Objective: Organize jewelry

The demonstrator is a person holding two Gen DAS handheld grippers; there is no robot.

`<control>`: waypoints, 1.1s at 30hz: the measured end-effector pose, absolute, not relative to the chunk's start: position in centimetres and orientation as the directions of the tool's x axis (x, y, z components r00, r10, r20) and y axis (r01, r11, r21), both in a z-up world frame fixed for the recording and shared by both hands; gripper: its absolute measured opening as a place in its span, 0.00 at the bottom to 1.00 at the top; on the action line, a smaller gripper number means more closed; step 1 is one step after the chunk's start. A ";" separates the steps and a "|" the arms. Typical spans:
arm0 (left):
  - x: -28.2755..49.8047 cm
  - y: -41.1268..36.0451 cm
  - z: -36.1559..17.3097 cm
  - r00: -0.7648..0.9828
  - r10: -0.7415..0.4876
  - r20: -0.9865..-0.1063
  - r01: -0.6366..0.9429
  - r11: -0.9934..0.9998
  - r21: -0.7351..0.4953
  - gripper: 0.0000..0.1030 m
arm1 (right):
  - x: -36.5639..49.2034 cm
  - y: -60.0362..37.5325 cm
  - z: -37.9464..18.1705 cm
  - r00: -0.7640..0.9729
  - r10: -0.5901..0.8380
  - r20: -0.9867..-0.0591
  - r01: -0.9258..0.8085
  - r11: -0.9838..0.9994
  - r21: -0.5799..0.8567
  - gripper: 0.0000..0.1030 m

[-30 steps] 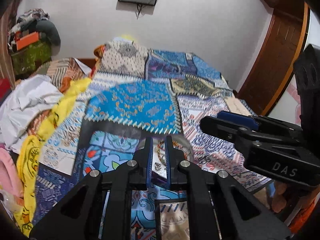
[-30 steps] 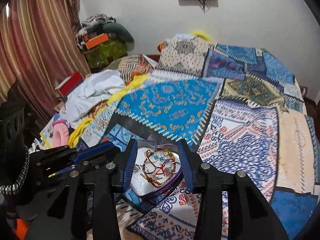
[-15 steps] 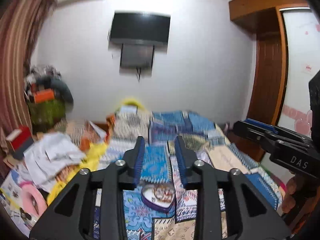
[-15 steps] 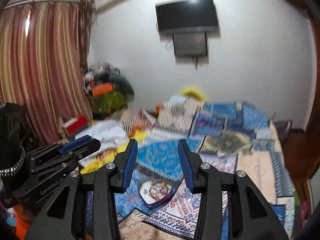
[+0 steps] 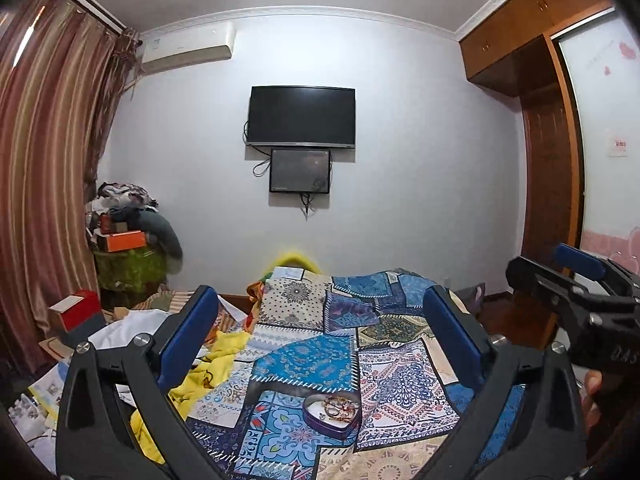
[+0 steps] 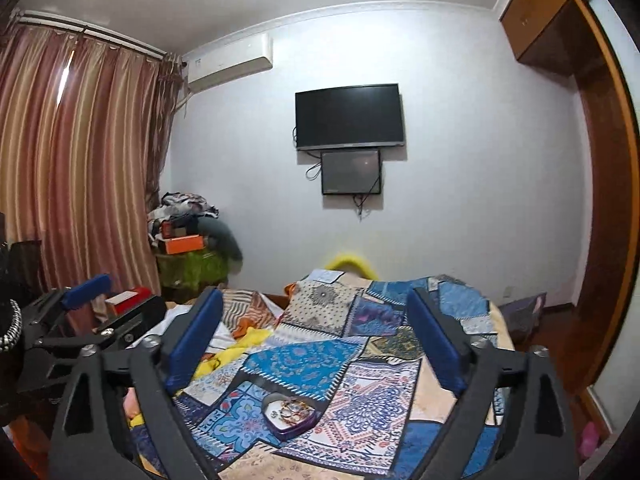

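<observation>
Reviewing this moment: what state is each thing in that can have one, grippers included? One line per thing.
Left gripper: open, jaws have just been opening, nothing between them.
Right gripper: open, jaws have just been opening, nothing between them.
Heart tin: lidless, on the quilt, apart from both grippers.
Jewelry: heaped inside the tin.
TV: screen dark.
Curtains: drawn.
</observation>
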State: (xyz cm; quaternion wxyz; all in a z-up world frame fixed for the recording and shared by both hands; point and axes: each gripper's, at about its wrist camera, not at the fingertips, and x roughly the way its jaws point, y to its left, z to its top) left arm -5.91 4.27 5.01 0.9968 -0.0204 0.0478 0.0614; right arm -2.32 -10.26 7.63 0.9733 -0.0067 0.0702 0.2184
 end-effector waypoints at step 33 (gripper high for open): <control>-5.7 3.7 4.0 0.983 0.116 -0.143 -0.124 0.991 -0.045 1.00 | -3.1 -11.0 6.5 0.899 0.397 -0.184 -0.404 0.915 0.002 1.00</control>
